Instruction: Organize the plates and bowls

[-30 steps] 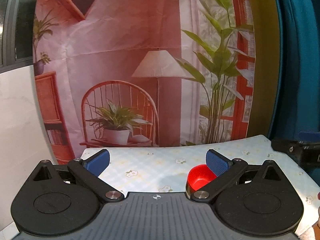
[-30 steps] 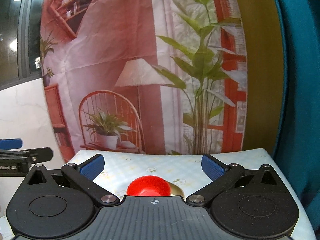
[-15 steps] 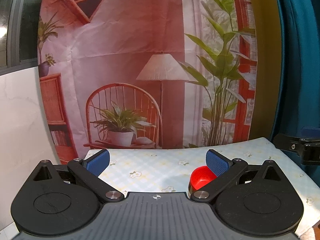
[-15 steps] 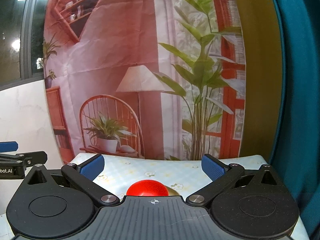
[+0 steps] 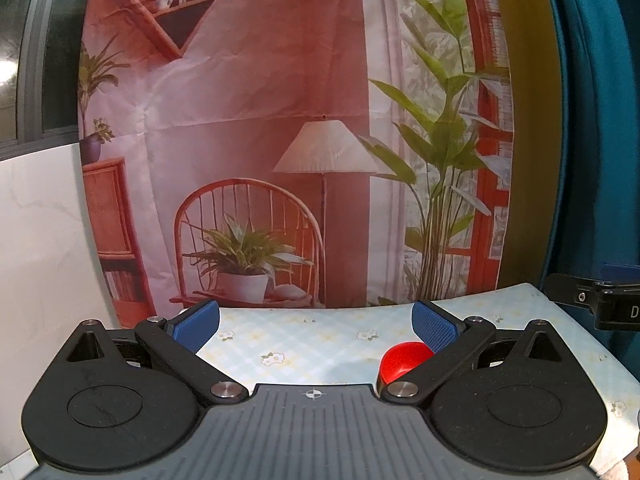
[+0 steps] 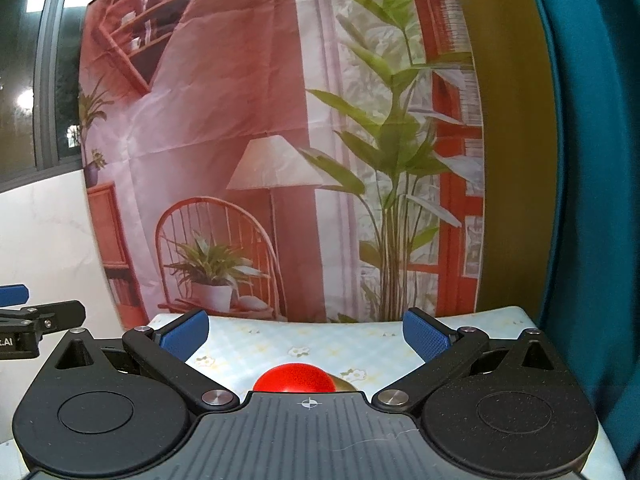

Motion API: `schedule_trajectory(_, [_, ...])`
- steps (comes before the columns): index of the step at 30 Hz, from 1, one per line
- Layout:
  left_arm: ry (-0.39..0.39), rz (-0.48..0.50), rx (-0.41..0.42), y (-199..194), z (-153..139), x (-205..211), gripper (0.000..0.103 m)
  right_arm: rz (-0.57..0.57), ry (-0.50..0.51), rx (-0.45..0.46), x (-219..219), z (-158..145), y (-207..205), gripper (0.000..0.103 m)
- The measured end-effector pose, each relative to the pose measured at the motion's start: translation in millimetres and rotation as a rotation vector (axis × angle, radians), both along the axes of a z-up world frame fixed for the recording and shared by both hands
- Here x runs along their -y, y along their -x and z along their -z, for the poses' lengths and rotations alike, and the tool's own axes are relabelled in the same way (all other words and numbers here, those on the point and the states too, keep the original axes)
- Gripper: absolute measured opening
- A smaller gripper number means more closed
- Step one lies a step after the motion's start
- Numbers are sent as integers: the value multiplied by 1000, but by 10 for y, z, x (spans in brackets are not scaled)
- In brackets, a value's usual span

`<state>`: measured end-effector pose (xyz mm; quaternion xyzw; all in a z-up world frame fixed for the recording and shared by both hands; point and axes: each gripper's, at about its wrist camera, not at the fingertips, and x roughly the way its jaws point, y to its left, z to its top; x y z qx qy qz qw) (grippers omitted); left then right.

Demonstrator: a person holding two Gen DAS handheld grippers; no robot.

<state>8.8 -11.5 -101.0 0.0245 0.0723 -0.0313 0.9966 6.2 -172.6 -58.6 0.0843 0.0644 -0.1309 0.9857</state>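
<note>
Left wrist view finds my left gripper spread wide and empty, a red bowl on the floral tablecloth behind its right finger, while right wrist view shows my right gripper equally wide, empty, above that bowl.

A pale blue checked tablecloth with small flowers covers the table. Behind it hangs a printed backdrop showing a lamp, wicker chair and plants. A teal curtain hangs at right.
</note>
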Motion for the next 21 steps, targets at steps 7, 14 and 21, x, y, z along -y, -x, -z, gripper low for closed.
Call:
schedule_trajectory(7, [15, -5, -5, -18, -17, -42, 103, 14, -5, 0, 4, -7, -3, 103])
schedule_trajectory(14, [21, -8, -6, -12, -23, -36, 103, 13, -7, -3, 13, -8, -9, 103])
schedule_trajectory(21, [20, -7, -6, -11, -20, -37, 103, 11, -7, -4, 14, -9, -10, 103])
